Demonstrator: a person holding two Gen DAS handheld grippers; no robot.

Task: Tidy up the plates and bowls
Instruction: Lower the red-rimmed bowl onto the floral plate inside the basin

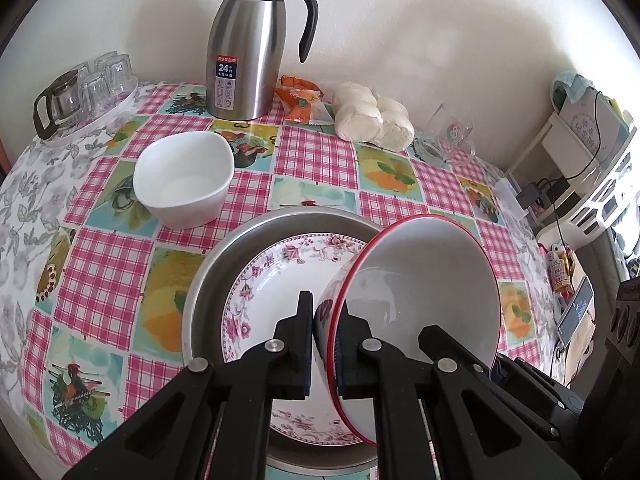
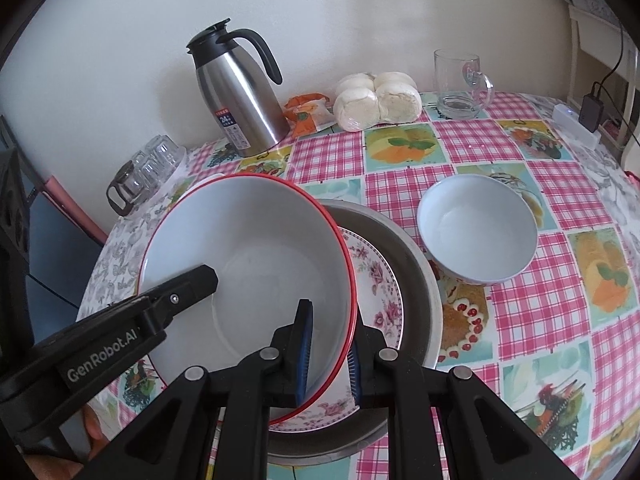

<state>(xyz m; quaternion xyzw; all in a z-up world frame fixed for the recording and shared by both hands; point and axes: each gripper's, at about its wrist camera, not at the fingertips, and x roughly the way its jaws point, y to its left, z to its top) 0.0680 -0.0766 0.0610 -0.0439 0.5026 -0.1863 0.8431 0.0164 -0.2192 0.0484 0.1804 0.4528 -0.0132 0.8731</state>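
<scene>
Red-rimmed white ceramic bowl (image 1: 420, 292) hangs tilted over my floral-patterned plate (image 1: 272, 276) inside the round metal basin (image 1: 224, 256); left gripper (image 1: 325, 344) and right gripper (image 2: 329, 356) both have fingers clamped on its rim. Plain white bowl (image 2: 478, 229) sits on the desk (image 2: 520, 320).

I see a home dining corner: a pink-checked fruit-print oilcloth table (image 1: 320, 152), a steel vacuum jug (image 1: 244, 52), wrapped white steamed buns (image 1: 372, 120), upturned drinking glasses (image 1: 104, 76)
</scene>
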